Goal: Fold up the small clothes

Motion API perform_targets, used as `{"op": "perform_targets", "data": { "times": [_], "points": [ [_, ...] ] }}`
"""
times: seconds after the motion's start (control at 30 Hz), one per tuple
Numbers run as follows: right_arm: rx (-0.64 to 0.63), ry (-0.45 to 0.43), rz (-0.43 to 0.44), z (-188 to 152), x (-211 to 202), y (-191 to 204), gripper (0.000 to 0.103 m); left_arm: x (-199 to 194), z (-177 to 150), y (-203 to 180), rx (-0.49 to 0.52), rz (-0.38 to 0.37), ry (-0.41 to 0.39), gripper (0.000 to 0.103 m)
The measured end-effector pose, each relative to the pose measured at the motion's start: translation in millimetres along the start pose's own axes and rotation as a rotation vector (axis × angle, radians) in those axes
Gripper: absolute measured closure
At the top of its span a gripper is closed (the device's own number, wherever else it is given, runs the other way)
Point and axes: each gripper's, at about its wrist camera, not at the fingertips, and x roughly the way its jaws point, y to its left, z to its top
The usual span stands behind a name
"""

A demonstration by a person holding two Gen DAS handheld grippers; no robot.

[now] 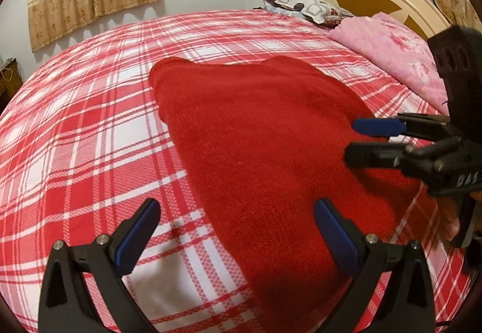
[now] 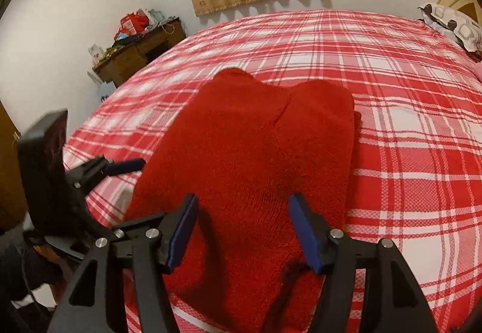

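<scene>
Red knit fabric dominates the scene: a small red garment (image 2: 250, 152), apparently a pair of knitted trousers with two rounded leg ends pointing toward twelve o'clock, lies flat on a bed (image 2: 406, 137) covered in a red-and-white plaid sheet. In the right wrist view the legs lie side by side and touching, a seam-like line running between them, which suggests the piece has been spread and smoothed or given a first lengthwise fold; which of the two cannot be told from these views. The right hand-held gripper (image 2: 242, 230) hovers over the near end of the garment at six o'clock, its blue pads standing apart at a moderate width with nothing pinched between them. The left hand-held gripper (image 1: 238, 239) is spread wide over the garment's left edge, one pad above the plaid sheet, the other above the red knit, also holding nothing. Each gripper shows in the other's camera, the right one at three o'clock in the left view, the left one at nine o'clock in the right view. Judging by the layout, the crosswise fold remains to be made: the near end must be gripped and carried toward the leg ends. A patterned pillow (image 1: 304, 6) and pink bedding (image 1: 391, 52) lie near the headboard at one o'clock in the left view, well apart from the work.
</scene>
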Motion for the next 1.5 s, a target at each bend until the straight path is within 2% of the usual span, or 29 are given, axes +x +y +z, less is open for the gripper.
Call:
{"op": "perform_targets", "data": {
  "times": [0.1,0.2,0.33,0.37,0.4,0.53,0.63,0.73,0.83,1.03,1.13,1.2,1.37,1.43,1.47,1.5],
  "points": [
    [-0.062,-0.007,-0.027,-5,1,8,0.034,-4,2,3,0.003,0.012,-0.01,0.0],
    [-0.068,-0.012,-0.024,-4,-2,11,0.034,-4,2,7,0.002,0.008,-0.006,0.0],
    [0.024,-0.099,0.033,5,-24,-4,0.033,0,1,8,-0.007,-0.001,-0.001,0.0],
    [0.043,-0.122,0.043,8,-29,-7,0.03,2,2,8,-0.014,-0.006,0.0,0.0],
    [0.06,-0.136,0.043,11,-32,-11,0.027,3,2,7,-0.022,-0.013,0.002,0.0],
    [0.152,-0.165,0.029,27,-34,-33,0.027,8,5,8,-0.044,-0.035,0.013,0.0],
    [0.261,-0.164,0.042,38,-22,-61,0.027,11,7,8,-0.056,-0.05,0.022,0.0],
    [0.347,-0.106,0.065,42,5,-83,0.027,13,8,9,-0.066,-0.064,0.03,0.0],
    [0.356,-0.063,0.069,42,27,-89,0.027,15,8,10,-0.076,-0.077,0.037,0.0],
    [0.381,-0.081,0.093,40,32,-101,0.027,22,9,15,-0.115,-0.139,0.066,0.0],
    [0.446,-0.083,0.156,37,37,-115,0.027,27,9,22,-0.163,-0.194,0.093,0.0],
    [0.493,-0.091,0.199,34,38,-124,0.028,28,9,21,-0.164,-0.198,0.091,0.0],
    [0.452,-0.068,0.159,40,44,-115,0.029,29,11,17,-0.165,-0.194,0.088,0.0],
    [0.434,-0.055,0.161,43,45,-111,0.039,29,12,17,-0.166,-0.189,0.088,0.0],
    [0.426,-0.042,0.19,45,47,-109,0.056,28,12,16,-0.162,-0.185,0.087,0.0],
    [0.424,-0.024,0.253,45,50,-106,0.061,28,12,16,-0.16,-0.183,0.085,0.002]
  ]
}}
